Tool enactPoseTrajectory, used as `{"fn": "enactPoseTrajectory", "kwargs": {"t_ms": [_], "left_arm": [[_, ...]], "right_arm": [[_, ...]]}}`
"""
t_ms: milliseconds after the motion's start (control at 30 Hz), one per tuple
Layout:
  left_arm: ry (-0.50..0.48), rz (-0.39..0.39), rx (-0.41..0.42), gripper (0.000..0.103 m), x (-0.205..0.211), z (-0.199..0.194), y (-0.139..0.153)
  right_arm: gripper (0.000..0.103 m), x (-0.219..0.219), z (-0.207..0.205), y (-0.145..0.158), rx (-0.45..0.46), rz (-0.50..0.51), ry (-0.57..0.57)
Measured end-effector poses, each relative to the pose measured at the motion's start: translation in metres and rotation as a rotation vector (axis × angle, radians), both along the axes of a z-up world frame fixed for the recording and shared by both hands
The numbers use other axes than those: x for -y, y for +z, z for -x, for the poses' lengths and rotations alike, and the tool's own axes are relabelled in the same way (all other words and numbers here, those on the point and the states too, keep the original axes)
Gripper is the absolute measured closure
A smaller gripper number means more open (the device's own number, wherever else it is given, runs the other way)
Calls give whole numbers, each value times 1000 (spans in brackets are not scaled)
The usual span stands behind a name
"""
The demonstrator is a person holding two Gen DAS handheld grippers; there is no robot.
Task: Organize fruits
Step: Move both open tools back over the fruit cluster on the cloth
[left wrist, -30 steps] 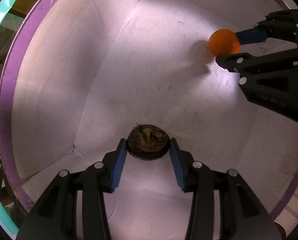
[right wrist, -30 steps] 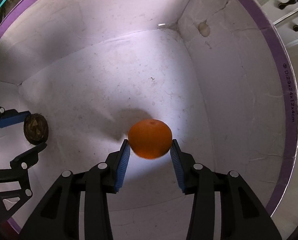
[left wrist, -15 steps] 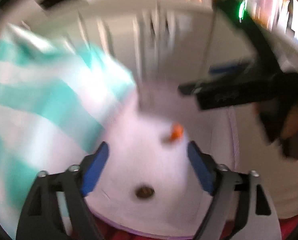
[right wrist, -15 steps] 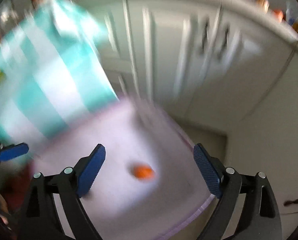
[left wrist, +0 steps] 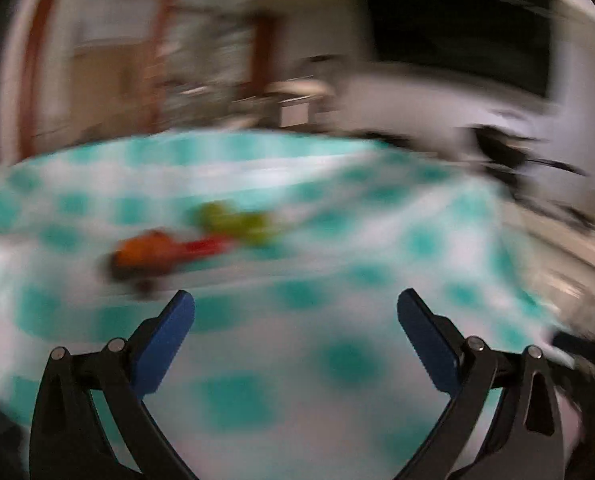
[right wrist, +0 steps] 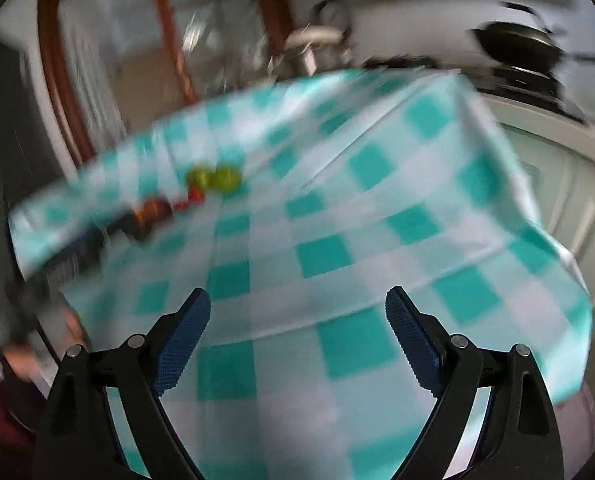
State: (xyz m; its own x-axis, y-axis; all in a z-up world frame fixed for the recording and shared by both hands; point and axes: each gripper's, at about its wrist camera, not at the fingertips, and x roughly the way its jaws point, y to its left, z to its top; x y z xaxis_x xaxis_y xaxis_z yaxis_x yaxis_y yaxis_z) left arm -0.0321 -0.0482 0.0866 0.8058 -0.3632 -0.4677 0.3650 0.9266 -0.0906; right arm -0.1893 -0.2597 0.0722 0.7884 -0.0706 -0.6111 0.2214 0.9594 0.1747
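Both views are motion-blurred. A table with a teal-and-white checked cloth [left wrist: 337, 248] [right wrist: 377, 216] carries a small cluster of fruit: green fruits [left wrist: 237, 220] [right wrist: 215, 178], a red one [left wrist: 205, 245] [right wrist: 195, 196] and an orange one [left wrist: 145, 254] [right wrist: 153, 210]. My left gripper [left wrist: 295, 332] is open and empty, above the cloth, with the fruit ahead and to the left. My right gripper [right wrist: 297, 332] is open and empty, above the cloth's near part, with the fruit far ahead on the left.
A wooden door frame [right wrist: 57, 80] and cluttered shelves [left wrist: 201, 80] stand behind the table. White cabinet doors [right wrist: 569, 208] are to the right. A dark pan [right wrist: 517, 46] sits on the counter at the back right. The cloth hangs over the table's near-right corner [right wrist: 569, 280].
Both grippers let go of their fruits in the white box, opened wide, lifted out and swung up to face the checked table. The box is out of view.
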Motion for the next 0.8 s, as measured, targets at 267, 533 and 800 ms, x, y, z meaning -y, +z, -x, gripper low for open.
{"fn": "enactPoseTrajectory", "kwargs": {"t_ms": [267, 533, 800], "left_arm": [[346, 144, -241, 1, -117, -105, -34], [329, 166, -333, 1, -131, -109, -54], [351, 193, -390, 1, -132, -111, -67]], "right_arm": [[16, -54, -152, -58, -175, -1, 71], [16, -69, -290, -71, -258, 143, 58], [17, -74, -359, -78, -299, 211, 105]]}}
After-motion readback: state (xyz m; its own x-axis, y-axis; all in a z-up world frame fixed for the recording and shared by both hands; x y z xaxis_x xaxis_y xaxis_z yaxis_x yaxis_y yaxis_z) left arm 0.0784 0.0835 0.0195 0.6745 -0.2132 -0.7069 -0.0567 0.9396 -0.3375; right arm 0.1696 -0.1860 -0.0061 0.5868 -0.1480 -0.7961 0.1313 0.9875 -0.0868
